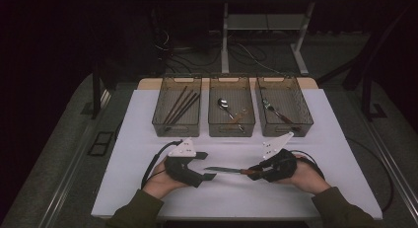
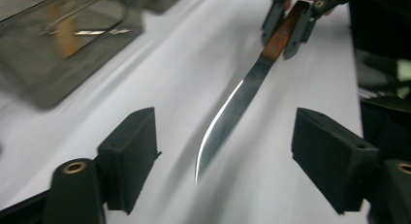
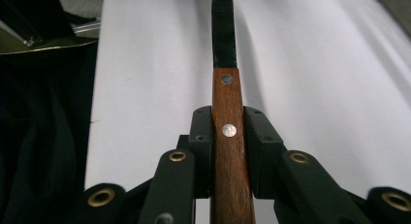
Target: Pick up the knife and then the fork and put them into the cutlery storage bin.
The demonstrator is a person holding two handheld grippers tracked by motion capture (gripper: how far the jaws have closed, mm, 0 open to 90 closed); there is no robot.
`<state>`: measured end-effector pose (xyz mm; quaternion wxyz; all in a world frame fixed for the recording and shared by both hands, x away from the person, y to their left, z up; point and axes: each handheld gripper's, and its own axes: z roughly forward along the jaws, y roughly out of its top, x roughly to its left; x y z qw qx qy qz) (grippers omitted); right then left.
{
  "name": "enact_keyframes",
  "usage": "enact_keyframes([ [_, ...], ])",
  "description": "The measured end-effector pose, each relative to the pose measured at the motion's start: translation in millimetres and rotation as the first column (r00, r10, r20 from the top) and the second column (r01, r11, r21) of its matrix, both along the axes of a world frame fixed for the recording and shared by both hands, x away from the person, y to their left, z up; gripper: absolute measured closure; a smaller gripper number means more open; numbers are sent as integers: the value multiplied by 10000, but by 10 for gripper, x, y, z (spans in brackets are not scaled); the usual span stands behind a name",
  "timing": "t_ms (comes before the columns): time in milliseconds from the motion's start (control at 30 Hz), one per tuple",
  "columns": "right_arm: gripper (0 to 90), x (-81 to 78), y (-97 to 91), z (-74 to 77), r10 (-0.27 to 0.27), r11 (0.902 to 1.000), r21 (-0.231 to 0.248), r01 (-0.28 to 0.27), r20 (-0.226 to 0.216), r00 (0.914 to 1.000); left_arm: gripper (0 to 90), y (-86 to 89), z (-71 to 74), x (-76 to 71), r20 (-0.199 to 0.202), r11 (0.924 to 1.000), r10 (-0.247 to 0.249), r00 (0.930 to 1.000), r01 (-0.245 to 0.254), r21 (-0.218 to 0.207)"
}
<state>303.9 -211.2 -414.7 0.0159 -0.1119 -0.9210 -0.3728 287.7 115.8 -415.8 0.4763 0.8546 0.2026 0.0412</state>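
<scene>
A knife with a wooden handle and a steel blade hangs level just above the white table top. My right gripper is shut on its handle, and the blade points away toward my left hand. My left gripper stands open at the blade's tip. In the left gripper view its jaws sit wide apart on either side of the blade without touching it, and the right gripper holds the handle farther off.
Three grey mesh trays stand in a row at the back: the left tray holds chopsticks, the middle tray a spoon, the right tray a fork. Dark floor surrounds the table.
</scene>
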Motion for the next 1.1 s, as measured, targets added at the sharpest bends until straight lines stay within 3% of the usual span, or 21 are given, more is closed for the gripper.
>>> enact_keyframes([
  [200, 751, 76, -141, 32, -608, 9981, 94, 606, 174, 9980, 123, 223, -69, -88, 267, 9942, 1072, 9939, -1069, -123],
  [367, 750, 101, -213, 81, -1277, 9912, 357, 1275, 31, 9918, 23, 352, -172, -135, 133, 9863, 1647, 9863, -1646, -100],
  [400, 750, 125, -238, 91, -1304, 9912, 249, 1298, 246, 9912, 20, 369, -184, -150, 76, 9849, 1729, 9849, -1728, -116],
  [500, 750, 141, -278, 134, -1807, 9824, 474, 1805, -2, 9835, 0, 403, -191, -186, 92, 9828, 1841, 9829, -1840, -133],
  [633, 750, 195, -357, 197, -2229, 9727, 681, 2219, 78, 9748, 0, 401, -202, -182, 61, 9828, 1843, 9829, -1842, -80],
  [967, 750, 302, -485, 355, -2815, 9553, 1016, 2775, 273, 9592, 0, 397, -222, -168, 75, 9811, 1934, 9811, -1933, -93],
  [1100, 750, 369, -550, 431, -3254, 9412, 1067, 3207, 293, 9451, 0, 392, -230, -164, 4, 9809, 1943, 9809, -1943, -54],
])
